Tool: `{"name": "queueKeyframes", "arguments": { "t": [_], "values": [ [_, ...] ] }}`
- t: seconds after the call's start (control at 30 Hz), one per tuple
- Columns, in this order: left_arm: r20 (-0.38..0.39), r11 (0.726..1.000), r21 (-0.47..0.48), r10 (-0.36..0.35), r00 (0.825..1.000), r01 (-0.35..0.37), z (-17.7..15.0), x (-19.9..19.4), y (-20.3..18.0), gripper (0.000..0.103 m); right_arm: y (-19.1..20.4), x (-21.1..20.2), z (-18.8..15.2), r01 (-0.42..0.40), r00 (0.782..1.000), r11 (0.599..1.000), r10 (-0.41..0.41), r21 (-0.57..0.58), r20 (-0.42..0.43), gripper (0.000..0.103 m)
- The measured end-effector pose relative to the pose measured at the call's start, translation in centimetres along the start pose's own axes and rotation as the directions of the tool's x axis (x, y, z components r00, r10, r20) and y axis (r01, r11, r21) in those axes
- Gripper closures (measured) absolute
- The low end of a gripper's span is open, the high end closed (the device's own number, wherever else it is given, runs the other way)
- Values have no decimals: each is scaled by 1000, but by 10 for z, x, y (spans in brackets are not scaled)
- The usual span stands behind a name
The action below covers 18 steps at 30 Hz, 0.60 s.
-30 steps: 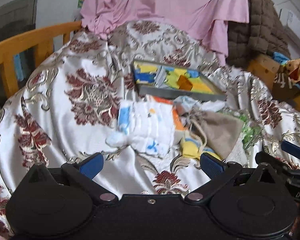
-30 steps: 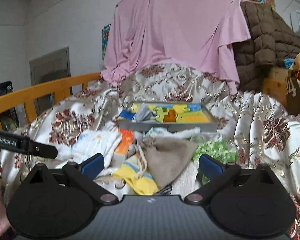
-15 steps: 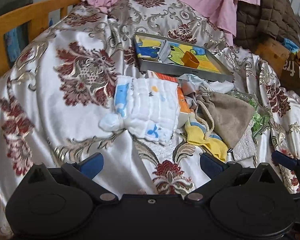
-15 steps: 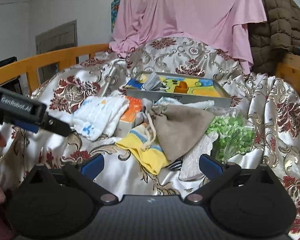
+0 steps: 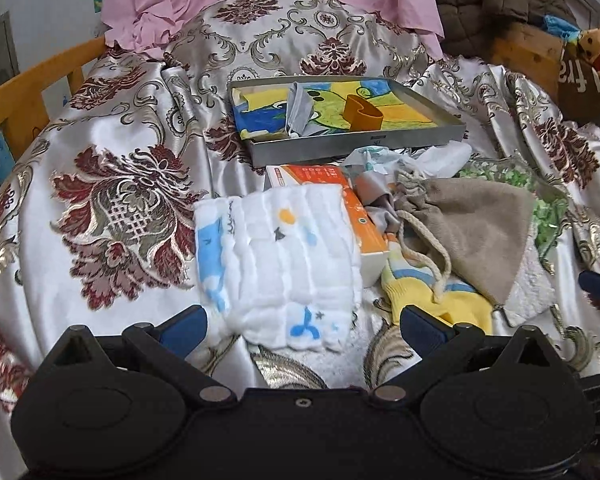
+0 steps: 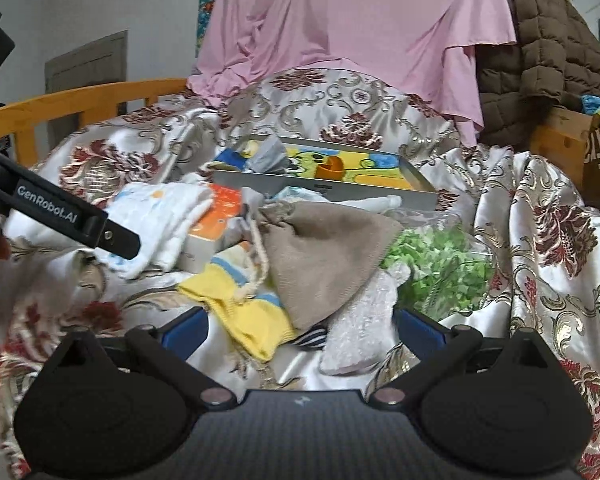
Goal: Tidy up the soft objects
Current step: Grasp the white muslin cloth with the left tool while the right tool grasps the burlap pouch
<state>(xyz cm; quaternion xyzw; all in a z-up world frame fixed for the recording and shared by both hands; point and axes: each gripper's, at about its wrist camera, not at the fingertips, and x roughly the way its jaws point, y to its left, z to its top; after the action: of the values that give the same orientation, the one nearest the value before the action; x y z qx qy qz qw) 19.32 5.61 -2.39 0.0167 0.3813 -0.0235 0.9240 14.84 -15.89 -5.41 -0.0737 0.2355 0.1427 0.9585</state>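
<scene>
- The left gripper (image 5: 302, 326) hangs low over the near edge of the white folded cloth (image 5: 284, 260), jaws spread wide, gripping nothing.
- The right gripper (image 6: 300, 326) is likewise wide open and empty, above the yellow striped sock (image 6: 240, 304).
- The pile of soft things lies on the floral satin cover (image 5: 112, 208): the beige drawstring pouch (image 6: 324, 248) overlaps the sock, with an orange box (image 5: 340, 204) to its left.
- A metal tray (image 5: 364, 138) sits just beyond the pile.
</scene>
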Motion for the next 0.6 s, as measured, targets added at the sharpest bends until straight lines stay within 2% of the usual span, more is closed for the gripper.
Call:
{"name": "queueKeyframes", "arguments": {
  "t": [0.37,0.6],
  "values": [
    [37,999,26,18,999,-19,5,11,-1,1,-4,17,4,30,1000,999,-30,-29,-2,0],
    [70,999,24,38,997,-40,9,10,2,1,-1,21,8,70,997,995,-67,-70,40,0]
  ]
}}
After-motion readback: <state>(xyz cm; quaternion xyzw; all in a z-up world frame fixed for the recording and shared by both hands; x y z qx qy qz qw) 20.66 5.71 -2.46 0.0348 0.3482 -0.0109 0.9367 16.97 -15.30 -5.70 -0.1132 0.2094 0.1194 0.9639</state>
